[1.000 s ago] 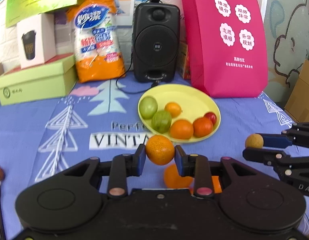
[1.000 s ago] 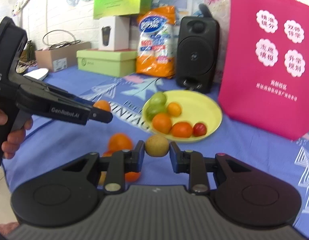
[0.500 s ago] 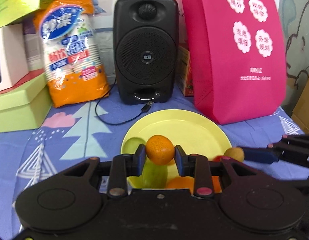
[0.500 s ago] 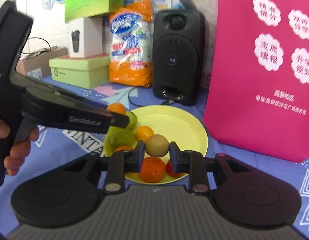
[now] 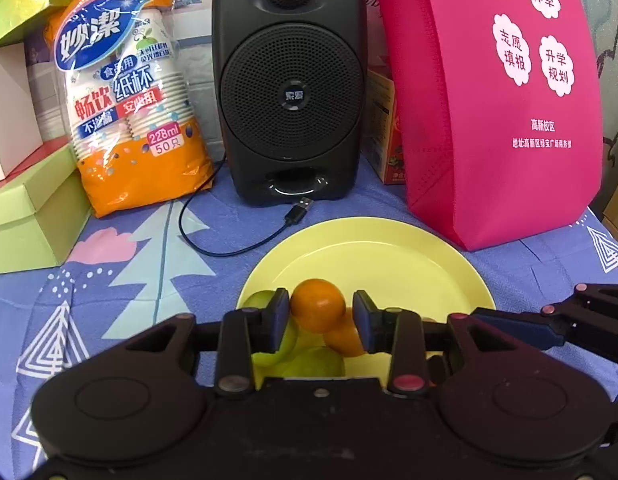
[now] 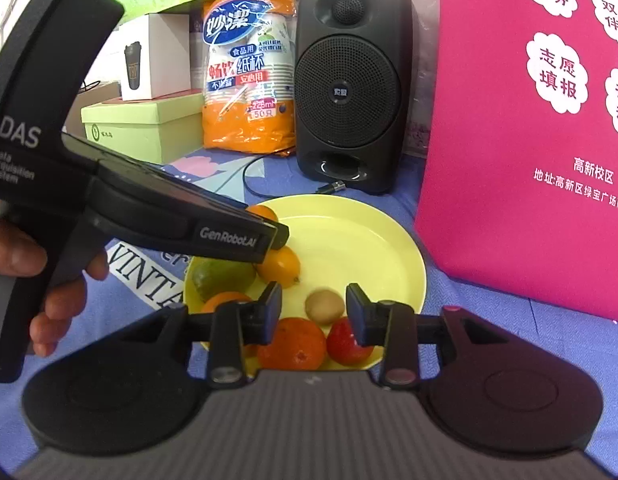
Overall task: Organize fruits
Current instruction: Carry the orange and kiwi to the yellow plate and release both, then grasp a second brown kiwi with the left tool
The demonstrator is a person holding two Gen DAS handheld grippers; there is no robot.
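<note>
A yellow plate (image 5: 369, 256) (image 6: 349, 232) holds green fruits (image 5: 277, 340), oranges (image 6: 291, 344) and a red tomato (image 6: 347, 342). My left gripper (image 5: 319, 322) hovers over the plate's near left part. Its jaws are opening with an orange (image 5: 317, 305) between them. The orange touches the left pad and a gap shows at the right pad. My right gripper (image 6: 313, 310) is over the plate's near side, jaws opening. A small brown fruit (image 6: 324, 306) lies between its pads with a gap on each side.
Behind the plate stand a black speaker (image 5: 289, 88) with a loose USB cable (image 5: 297, 210), a pink bag (image 5: 501, 112), an orange pack of paper cups (image 5: 125, 100) and a green box (image 5: 25, 216). A person's hand (image 6: 25, 264) holds the left gripper's handle.
Both grippers came forward from the cloth to above the plate. Both pairs of jaws have parted: the brown fruit has left the right pads, and the orange is loose on one side.
</note>
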